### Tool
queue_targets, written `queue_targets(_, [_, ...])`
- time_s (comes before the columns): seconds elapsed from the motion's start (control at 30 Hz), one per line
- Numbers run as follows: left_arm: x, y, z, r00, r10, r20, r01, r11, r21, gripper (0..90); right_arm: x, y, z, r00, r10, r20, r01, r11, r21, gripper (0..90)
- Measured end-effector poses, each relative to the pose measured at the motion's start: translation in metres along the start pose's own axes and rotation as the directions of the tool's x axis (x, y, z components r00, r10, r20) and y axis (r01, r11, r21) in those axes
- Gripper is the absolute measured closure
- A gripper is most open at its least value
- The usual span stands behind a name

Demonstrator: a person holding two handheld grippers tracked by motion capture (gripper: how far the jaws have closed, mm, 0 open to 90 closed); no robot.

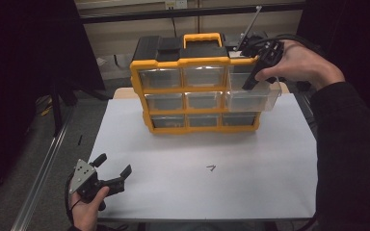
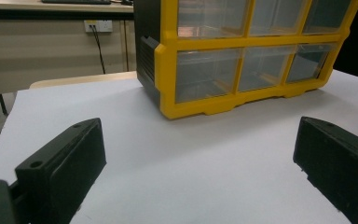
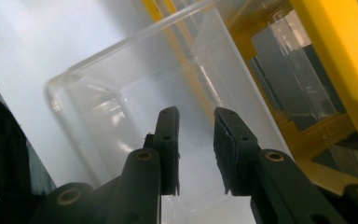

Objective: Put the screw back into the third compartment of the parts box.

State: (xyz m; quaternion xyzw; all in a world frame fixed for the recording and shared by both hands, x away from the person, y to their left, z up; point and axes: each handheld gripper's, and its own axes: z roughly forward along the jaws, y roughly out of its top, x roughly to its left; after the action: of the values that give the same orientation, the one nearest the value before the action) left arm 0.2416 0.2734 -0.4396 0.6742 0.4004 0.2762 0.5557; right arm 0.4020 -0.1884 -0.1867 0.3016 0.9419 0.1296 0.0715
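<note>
On the white table [image 1: 250, 192] stands one yellow box [image 1: 200, 61] with nine clear drawers, three rows of three. One clear drawer [image 1: 265, 98], the right one in the middle row, is pulled out toward the person. Its long side runs from the box out to the front, and its open top faces up. Two small dark bits [image 1: 211, 168] lie on the table, too small to make out.

There are two grippers. The right gripper [image 3: 196, 140] hangs over the pulled-out drawer, its jaws a little apart with nothing between them. The person's hand hides part of the box's top corner. The left gripper [image 1: 113, 164] sits low near the front edge, well apart from the box, jaws wide and empty.
</note>
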Motion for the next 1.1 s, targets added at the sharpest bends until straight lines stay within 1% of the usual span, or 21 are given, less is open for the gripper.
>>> queue_targets(0.1, [0.0,0.0,0.0,1.0,0.006,-0.004,-0.006,1.0,0.001,2.2,0.002,-0.001,-0.007,0.9998,-0.012,0.015,0.013,1.0,-0.012,64.8])
queue_targets(0.13, [0.0,0.0,0.0,0.9999,0.007,-0.014,-0.007,1.0,0.002,2.2,0.003,-0.002,-0.009,0.9996,-0.015,0.022,0.015,1.0,-0.02,64.3])
queue_targets(0.2, [0.0,0.0,0.0,0.9999,0.007,-0.011,-0.007,1.0,0.001,2.2,0.005,-0.002,-0.014,0.9992,-0.017,0.036,0.018,0.999,-0.034,60.1])
queue_targets(0.27, [0.0,0.0,0.0,0.9999,0.007,-0.012,-0.007,1.0,0.006,2.2,0.007,-0.001,-0.017,0.9978,-0.022,0.063,0.024,0.999,-0.04,55.9])
queue_targets(0.33, [0.001,0.0,0.0,0.9999,0.012,-0.005,-0.012,0.9999,0.002,2.2,0.009,0.0,-0.02,0.9969,-0.027,0.074,0.03,0.999,-0.044,54.6])
queue_targets(0.37, [0.0,0.0,0.0,0.9998,0.011,-0.017,-0.011,0.9999,0.003,2.2,0.01,0.001,-0.022,0.9965,-0.028,0.079,0.032,0.998,-0.046,54.0])
queue_targets(0.4, [0.001,0.0,0.0,0.9999,0.009,-0.011,-0.009,0.9999,0.005,2.2,0.01,0.001,-0.024,0.9959,-0.034,0.084,0.039,0.998,-0.051,53.8])
queue_targets(0.43, [0.001,0.0,0.0,0.9999,0.007,-0.014,-0.007,1.0,0.003,2.2,0.011,0.002,-0.025,0.9961,-0.035,0.081,0.04,0.997,-0.06,53.4])
queue_targets(0.47, [0.001,0.0,0.0,0.9999,0.009,-0.007,-0.009,0.9999,0.005,2.2,0.012,0.003,-0.027,0.9963,-0.032,0.08,0.037,0.997,-0.062,53.0])
queue_targets(0.53, [0.001,0.0,0.0,0.9999,0.008,-0.007,-0.008,1.0,0.001,2.2,0.014,0.004,-0.03,0.9953,-0.045,0.085,0.052,0.996,-0.079,52.1])
queue_targets(0.57, [0.001,0.0,0.0,1.0,0.005,-0.003,-0.005,1.0,0.001,2.2,0.016,0.005,-0.032,0.9956,-0.044,0.083,0.05,0.996,-0.079,50.8])
queue_targets(0.6, [0.001,0.0,0.0,0.9999,0.009,-0.005,-0.009,1.0,0.001,2.2,0.017,0.006,-0.033,0.9948,-0.053,0.087,0.06,0.995,-0.085,48.0])
queue_targets(0.63, [0.001,0.0,0.0,0.9999,0.008,-0.01,-0.008,1.0,0.005,2.2,0.018,0.007,-0.033,0.9944,-0.055,0.09,0.063,0.994,-0.087,44.5])
queue_targets(0.67, [0.001,0.0,0.0,0.9999,0.007,-0.01,-0.007,1.0,0.004,2.2,0.02,0.009,-0.034,0.994,-0.054,0.095,0.062,0.994,-0.089,43.5])
queue_targets(0.77, [0.001,0.0,0.0,0.9999,0.009,-0.01,-0.009,0.9999,0.006,2.2,0.025,0.013,-0.035,0.9921,-0.078,0.098,0.086,0.993,-0.081,39.6])
queue_targets(0.8, [0.001,0.0,0.0,0.9999,0.009,-0.009,-0.009,0.9999,0.005,2.2,0.027,0.015,-0.035,0.9917,-0.076,0.104,0.085,0.993,-0.086,37.9])
queue_targets(0.87, [0.001,0.0,0.0,0.9999,0.008,-0.006,-0.008,1.0,0.001,2.2,0.029,0.018,-0.034,0.9899,-0.103,0.098,0.111,0.99,-0.084,34.5])
queue_targets(0.9, [0.001,0.0,0.0,0.9999,0.006,-0.009,-0.006,1.0,0.001,2.2,0.031,0.019,-0.034,0.9901,-0.098,0.101,0.106,0.991,-0.082,31.9])
queue_targets(0.93, [0.001,0.0,0.0,0.9999,0.006,-0.011,-0.006,1.0,0.002,2.2,0.033,0.021,-0.032,0.9889,-0.107,0.103,0.115,0.99,-0.077,30.1])
queue_targets(1.03, [0.001,0.0,0.0,0.9999,0.006,-0.008,-0.006,1.0,0.0,2.2,0.038,0.025,-0.029,0.9868,-0.124,0.104,0.132,0.989,-0.072,26.8])
queue_targets(1.1, [0.001,0.0,0.0,0.9999,0.007,-0.011,-0.007,1.0,0.005,2.2,0.041,0.028,-0.028,0.9852,-0.138,0.102,0.146,0.986,-0.081,25.5])
